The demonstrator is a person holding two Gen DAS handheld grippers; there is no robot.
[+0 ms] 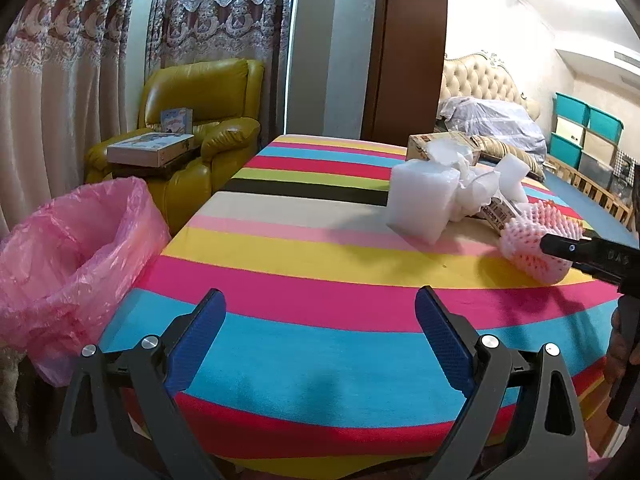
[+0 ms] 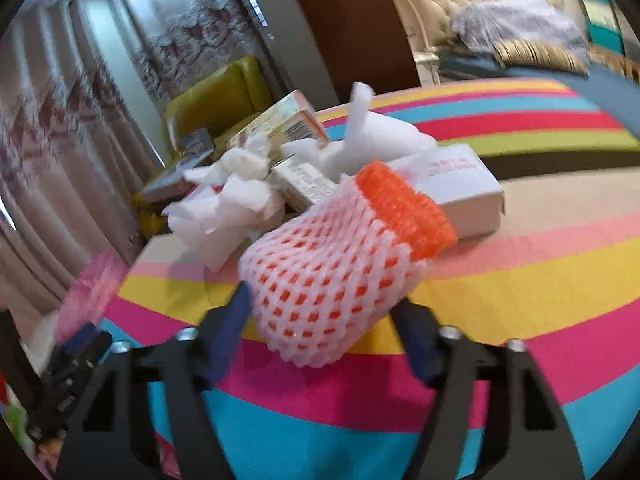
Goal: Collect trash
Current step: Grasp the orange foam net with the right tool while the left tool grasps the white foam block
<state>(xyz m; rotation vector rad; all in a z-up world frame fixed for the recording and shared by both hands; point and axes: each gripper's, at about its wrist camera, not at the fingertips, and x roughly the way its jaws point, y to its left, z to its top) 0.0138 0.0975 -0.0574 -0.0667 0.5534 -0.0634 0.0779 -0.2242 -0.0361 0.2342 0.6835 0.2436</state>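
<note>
Blue padded fingers frame each view. The right claw (image 2: 324, 312) stands with its two fingers apart on either side of a foam fruit net (image 2: 320, 276), white mesh over an orange inner sleeve that sticks out at the far end; whether the pads actually press the net cannot be told through the blur. The net lies on the striped surface (image 2: 540, 280). Only the right wrist view shows what sits just behind it: crumpled white tissue (image 2: 232, 208), torn white foam pieces (image 2: 376, 136), one white carton (image 2: 464, 192) and at least two smaller printed cartons (image 2: 296, 124) leaning in the heap.

The left claw (image 1: 320, 312) is spread wide and holds nothing, hovering over the near blue and pink stripes of the surface (image 1: 320, 240). From here the right claw (image 1: 560, 246) appears as a dark finger laid against the net (image 1: 536, 248), well apart from the left one. This view alone shows one white foam block (image 1: 424, 196) at the front of the heap, one pink bin liner (image 1: 72, 248) open beside the surface's left edge, and one yellow leather armchair (image 1: 200, 120) carrying two boxes (image 1: 152, 150).
</note>
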